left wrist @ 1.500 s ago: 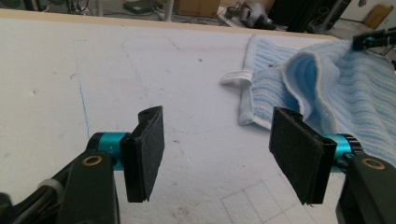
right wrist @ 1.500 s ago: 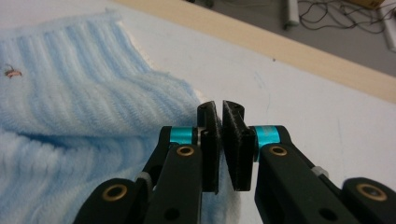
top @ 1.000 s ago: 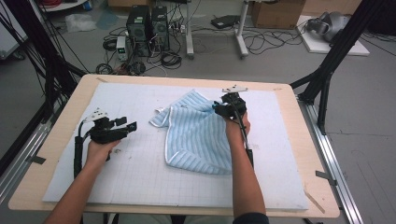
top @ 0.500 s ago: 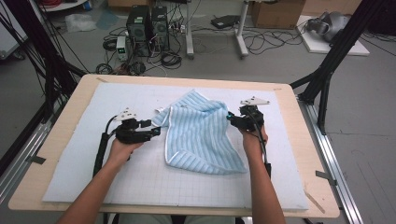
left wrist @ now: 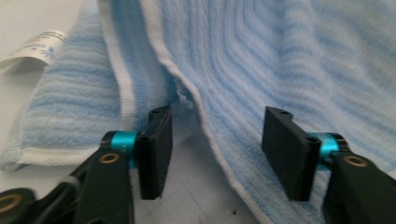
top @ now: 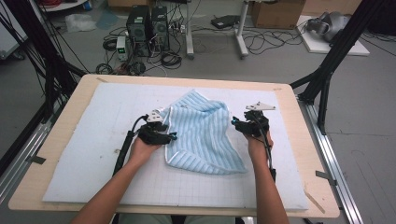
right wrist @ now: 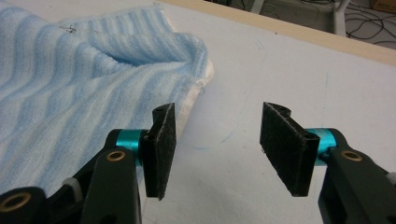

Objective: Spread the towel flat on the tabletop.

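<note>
Your left claw (top: 172, 136) spread wide astride the striped blue towel's (top: 203, 130) white hem, your right claw (top: 235, 123) wide apart, holding nothing, beside its opposite edge

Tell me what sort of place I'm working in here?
Most likely a robotics lab or data-collection workspace: a wooden table with a white gridded mat inside a black frame rig, and computer towers and loose cables on the grey floor beyond.

Count: 1 striped blue towel (top: 203, 133), 2 grippers, left (top: 170, 136) and right (top: 235, 122), 1 white mat (top: 84, 154).
</note>
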Demonstrator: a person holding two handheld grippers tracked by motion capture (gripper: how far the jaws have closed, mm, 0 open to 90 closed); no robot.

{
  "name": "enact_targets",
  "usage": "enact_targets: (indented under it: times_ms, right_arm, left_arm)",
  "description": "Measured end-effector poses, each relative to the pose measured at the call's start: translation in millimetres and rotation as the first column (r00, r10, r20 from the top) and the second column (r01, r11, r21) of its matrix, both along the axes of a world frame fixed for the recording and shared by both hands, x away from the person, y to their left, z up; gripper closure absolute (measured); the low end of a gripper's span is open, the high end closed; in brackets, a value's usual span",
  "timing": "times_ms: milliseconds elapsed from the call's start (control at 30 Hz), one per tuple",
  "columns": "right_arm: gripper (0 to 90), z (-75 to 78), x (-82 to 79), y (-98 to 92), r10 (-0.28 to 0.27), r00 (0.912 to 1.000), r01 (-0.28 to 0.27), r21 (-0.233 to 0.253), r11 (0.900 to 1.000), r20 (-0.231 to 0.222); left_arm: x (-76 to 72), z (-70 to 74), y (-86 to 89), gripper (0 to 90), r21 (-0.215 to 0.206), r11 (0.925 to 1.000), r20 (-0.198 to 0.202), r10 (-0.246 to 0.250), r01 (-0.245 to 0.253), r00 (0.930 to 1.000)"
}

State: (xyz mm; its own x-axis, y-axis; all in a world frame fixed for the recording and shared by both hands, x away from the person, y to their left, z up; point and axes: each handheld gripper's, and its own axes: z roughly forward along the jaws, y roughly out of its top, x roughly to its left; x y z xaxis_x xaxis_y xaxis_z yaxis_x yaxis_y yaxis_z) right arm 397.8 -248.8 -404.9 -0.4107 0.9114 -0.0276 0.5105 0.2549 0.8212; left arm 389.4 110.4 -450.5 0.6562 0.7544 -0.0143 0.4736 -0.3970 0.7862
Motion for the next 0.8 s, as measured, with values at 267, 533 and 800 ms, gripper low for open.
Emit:
enact_targets:
  times_ms: [267,533,800]
  right_arm:
    - [45.3,-0.6,-2.3,5.7,0.021,0.9998,-0.021,0.005,1.000,-0.006]
    - [44.5,-7.2,-1.7,23.0,0.059,0.9977,-0.058,0.021,0.998,-0.034]
    - [43.4,-15.8,-4.8,31.2,0.081,0.9948,-0.080,0.011,0.997,-0.062]
  left_arm:
    - [10.9,1.2,8.6,87.5,-0.018,0.9998,0.017,0.010,-0.009,0.9998]
    - [44.9,7.5,49.2,87.9,-0.091,0.9824,-0.009,0.163,-0.163,0.9866]
    - [49.3,6.3,71.2,67.3,-0.182,0.9564,-0.057,0.221,-0.228,0.9736]
